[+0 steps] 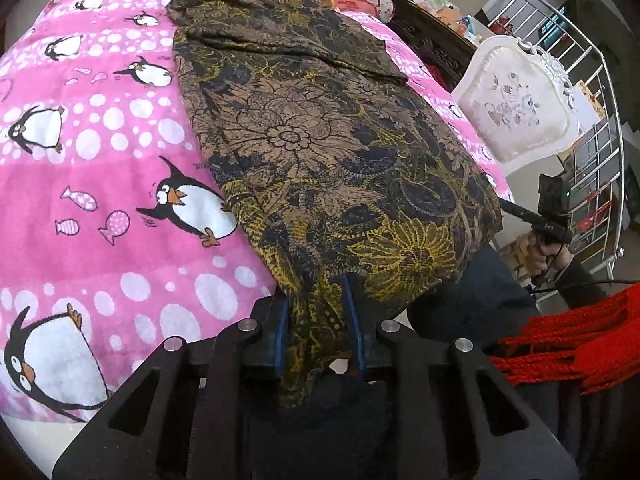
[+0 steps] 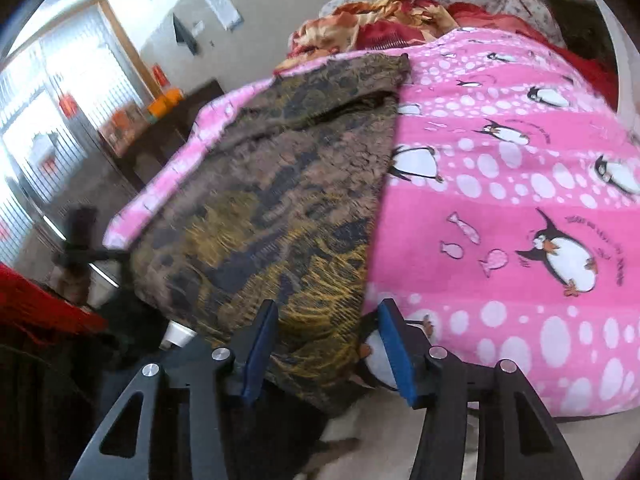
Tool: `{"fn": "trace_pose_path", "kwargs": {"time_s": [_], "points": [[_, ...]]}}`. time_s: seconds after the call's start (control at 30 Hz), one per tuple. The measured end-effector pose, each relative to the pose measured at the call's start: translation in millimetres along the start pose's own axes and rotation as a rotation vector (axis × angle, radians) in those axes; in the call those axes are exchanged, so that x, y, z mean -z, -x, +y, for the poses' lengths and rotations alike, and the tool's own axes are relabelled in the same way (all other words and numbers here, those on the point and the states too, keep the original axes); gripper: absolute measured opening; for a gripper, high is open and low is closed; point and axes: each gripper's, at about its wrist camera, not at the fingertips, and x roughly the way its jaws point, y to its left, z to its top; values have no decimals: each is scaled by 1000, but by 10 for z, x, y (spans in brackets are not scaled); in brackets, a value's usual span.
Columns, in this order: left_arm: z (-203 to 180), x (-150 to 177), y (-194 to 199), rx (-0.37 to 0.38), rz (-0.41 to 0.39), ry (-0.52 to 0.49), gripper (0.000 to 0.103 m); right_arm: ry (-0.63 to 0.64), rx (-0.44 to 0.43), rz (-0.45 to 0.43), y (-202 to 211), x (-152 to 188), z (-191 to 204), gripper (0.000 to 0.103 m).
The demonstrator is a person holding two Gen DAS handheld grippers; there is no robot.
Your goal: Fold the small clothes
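Note:
A brown garment with a black and yellow flower print (image 1: 320, 140) lies lengthwise on a pink penguin blanket (image 1: 100, 160). My left gripper (image 1: 318, 324) is shut on the garment's near hem, cloth bunched between its blue pads. In the right wrist view the garment (image 2: 272, 184) lies left of centre on the blanket (image 2: 520, 200). My right gripper (image 2: 326, 344) is open, its blue pads either side of the near hem's right corner. The other gripper shows small at the right of the left wrist view (image 1: 548, 216) and blurred at the left of the right wrist view (image 2: 80, 248).
A white cushioned chair (image 1: 516, 104) and a metal rack (image 1: 592, 152) stand right of the bed. A red knitted fringe (image 1: 572, 344) hangs near my left gripper. Crumpled red and orange bedding (image 2: 384, 20) lies at the head of the bed. A dark side table (image 2: 168, 128) stands at left.

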Motion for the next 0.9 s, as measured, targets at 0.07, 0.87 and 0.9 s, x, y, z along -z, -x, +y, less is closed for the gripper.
{"fn": "trace_pose_path", "kwargs": {"time_s": [0.07,0.87,0.9], "points": [[25,10,-9,5,2,16,23,-37,-92,-5,29,7,-34,38],[-206,-131,948,150,-321,123,3,-93,-476,-353,561,-312,300,4],[-223,-108,1012,160,-328,121,3,-84,-489,-366,635,-316,338,4]]}}
